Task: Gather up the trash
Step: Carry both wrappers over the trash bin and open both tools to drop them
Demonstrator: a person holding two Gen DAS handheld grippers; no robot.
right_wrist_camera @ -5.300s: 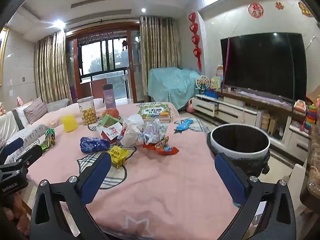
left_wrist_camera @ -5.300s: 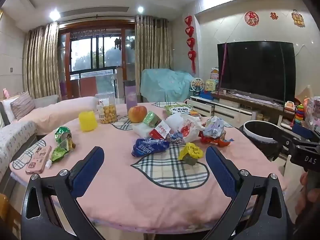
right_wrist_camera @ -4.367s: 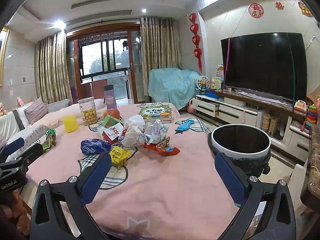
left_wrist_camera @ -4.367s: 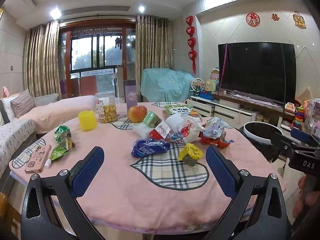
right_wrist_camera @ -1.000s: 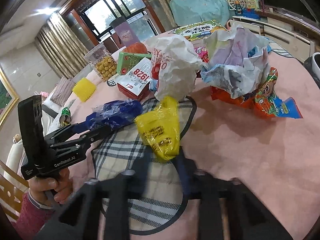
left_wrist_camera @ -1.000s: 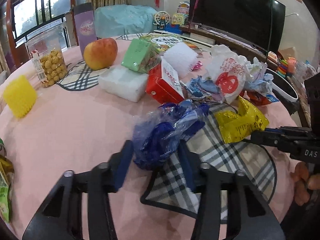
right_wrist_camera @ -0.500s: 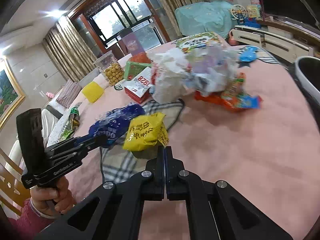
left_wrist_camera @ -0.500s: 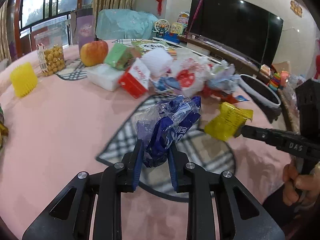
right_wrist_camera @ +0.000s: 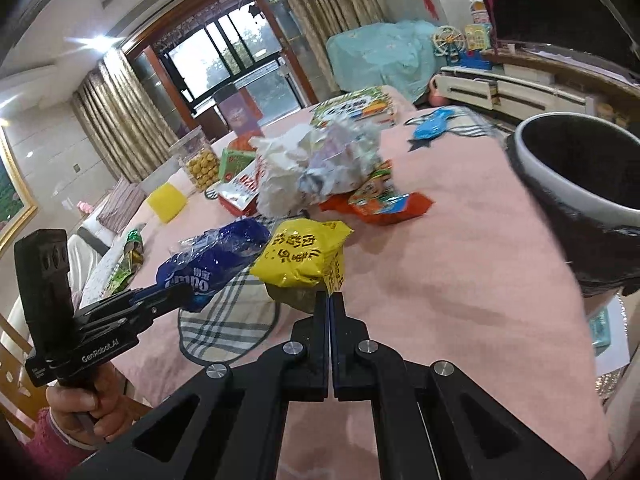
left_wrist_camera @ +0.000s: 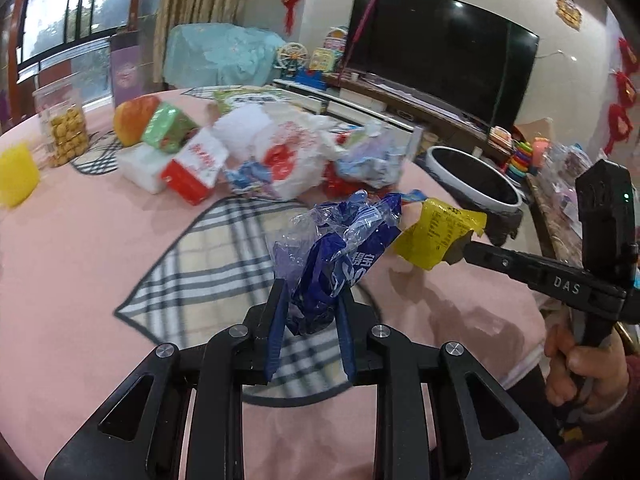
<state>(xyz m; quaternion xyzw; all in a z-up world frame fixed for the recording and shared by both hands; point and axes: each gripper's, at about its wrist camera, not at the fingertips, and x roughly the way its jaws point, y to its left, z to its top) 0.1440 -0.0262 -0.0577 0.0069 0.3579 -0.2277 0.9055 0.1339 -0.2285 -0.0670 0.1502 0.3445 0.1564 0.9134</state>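
Left wrist view shows the left gripper [left_wrist_camera: 310, 312] now pinching the blue wrapper [left_wrist_camera: 340, 252] lifted off the table [left_wrist_camera: 80, 240], the right gripper [right_wrist_camera: 330, 300] pinching the yellow packet [right_wrist_camera: 304, 256], so both can go to the bin [left_wrist_camera: 472, 176] at 2 o'clock.

both wrist views over table [left_wrist_camera: 80, 240]

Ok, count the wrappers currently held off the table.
2: blue wrapper in the left claw; yellow wrapper pinched by the right claw. More lie on the table.
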